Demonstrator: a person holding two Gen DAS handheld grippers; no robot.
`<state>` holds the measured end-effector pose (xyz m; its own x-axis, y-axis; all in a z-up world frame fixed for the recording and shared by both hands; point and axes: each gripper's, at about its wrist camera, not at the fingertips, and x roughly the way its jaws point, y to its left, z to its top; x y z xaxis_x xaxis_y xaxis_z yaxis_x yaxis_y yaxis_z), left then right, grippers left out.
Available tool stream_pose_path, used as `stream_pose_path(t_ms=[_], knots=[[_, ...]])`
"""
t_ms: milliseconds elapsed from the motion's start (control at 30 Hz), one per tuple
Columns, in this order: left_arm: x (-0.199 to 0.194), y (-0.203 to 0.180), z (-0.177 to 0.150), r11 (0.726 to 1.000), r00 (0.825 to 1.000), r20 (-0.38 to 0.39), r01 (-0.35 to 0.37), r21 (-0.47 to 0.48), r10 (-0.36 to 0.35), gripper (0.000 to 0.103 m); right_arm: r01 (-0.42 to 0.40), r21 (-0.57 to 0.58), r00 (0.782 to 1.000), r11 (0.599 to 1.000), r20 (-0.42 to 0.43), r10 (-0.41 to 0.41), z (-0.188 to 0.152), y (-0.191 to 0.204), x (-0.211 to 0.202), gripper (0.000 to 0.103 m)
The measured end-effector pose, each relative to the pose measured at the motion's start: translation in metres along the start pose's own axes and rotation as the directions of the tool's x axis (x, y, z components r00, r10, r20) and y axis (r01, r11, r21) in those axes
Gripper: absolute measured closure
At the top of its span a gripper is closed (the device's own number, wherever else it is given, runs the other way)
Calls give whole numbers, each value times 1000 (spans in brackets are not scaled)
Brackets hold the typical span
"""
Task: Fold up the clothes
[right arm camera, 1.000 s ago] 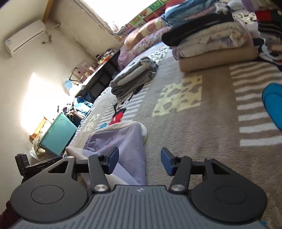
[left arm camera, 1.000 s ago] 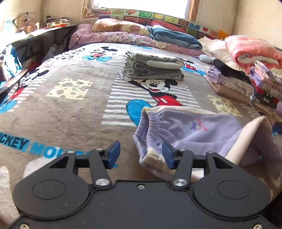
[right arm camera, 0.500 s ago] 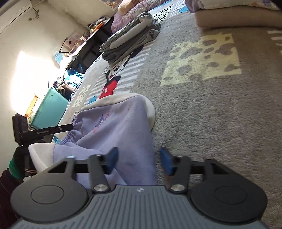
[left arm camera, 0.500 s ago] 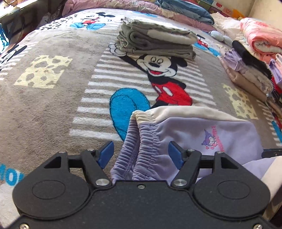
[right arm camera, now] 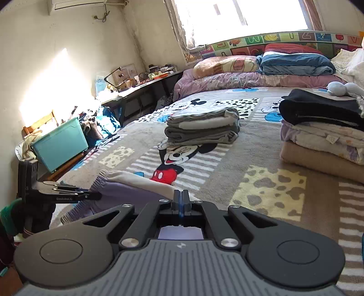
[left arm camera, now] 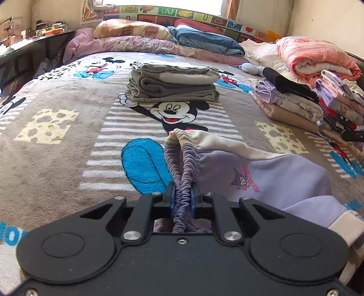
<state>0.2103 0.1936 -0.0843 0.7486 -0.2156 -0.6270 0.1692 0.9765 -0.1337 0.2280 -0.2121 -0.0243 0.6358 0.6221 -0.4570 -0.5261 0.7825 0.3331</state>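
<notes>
Trousers (left arm camera: pixel 261 173) lie on the bed blanket (left arm camera: pixel 56 159), running rightward from the left gripper (left arm camera: pixel 182 197), which is clenched on their gathered waistband (left arm camera: pixel 184 164). The right gripper (right arm camera: pixel 181 203) is clenched too, apparently on lilac cloth beneath it. No containers hold clothes nearby.

Readable only in part: blue letters "MO" on the blanket (left arm camera: pixel 56 159) at lower left, single letters on the alphabet mat (left arm camera: pixel 193 16) along the top.
</notes>
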Motion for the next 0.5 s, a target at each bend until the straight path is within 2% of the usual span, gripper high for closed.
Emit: stream_pose_path(t_ms=[100,133,200,233,267,300,367,400,433,467,500], knots=[[-5,6,-3,999,999,16,-29,-23,29,94,32,39,999,999,-40,-30,8,-7,7,100],[-6,12,-6,999,999,17,-28,-44,28,94,50,54,997,997,-65,-47,4,-10,11,94],[-10,22,-14,996,1000,25,-13,-86,15,94,58,105,992,993,-121,-46,-10,-20,22,73],[-13,26,-18,995,999,35,2,-102,1,94,45,163,990,986,-138,-23,-21,-27,28,46],[-16,28,-22,993,999,51,23,-115,-17,94,33,220,988,975,-155,1,-31,-35,33,28],[-19,29,-25,992,997,67,40,-122,-32,94,29,275,985,961,-172,19,-43,-42,40,28],[-23,27,-28,991,996,77,48,-123,-39,94,43,339,977,940,-209,31,-63,-49,53,30],[-24,26,-29,991,996,78,50,-125,-40,94,39,358,974,933,-221,45,-72,-50,59,35],[-24,25,-29,991,996,80,52,-127,-42,94,18,370,972,929,-224,71,-80,-48,64,65],[-25,24,-28,990,996,82,56,-128,-45,94,3,369,970,929,-227,87,-87,-45,67,88],[-25,23,-27,990,995,85,58,-128,-48,94,5,347,970,938,-228,80,-90,-40,68,91]])
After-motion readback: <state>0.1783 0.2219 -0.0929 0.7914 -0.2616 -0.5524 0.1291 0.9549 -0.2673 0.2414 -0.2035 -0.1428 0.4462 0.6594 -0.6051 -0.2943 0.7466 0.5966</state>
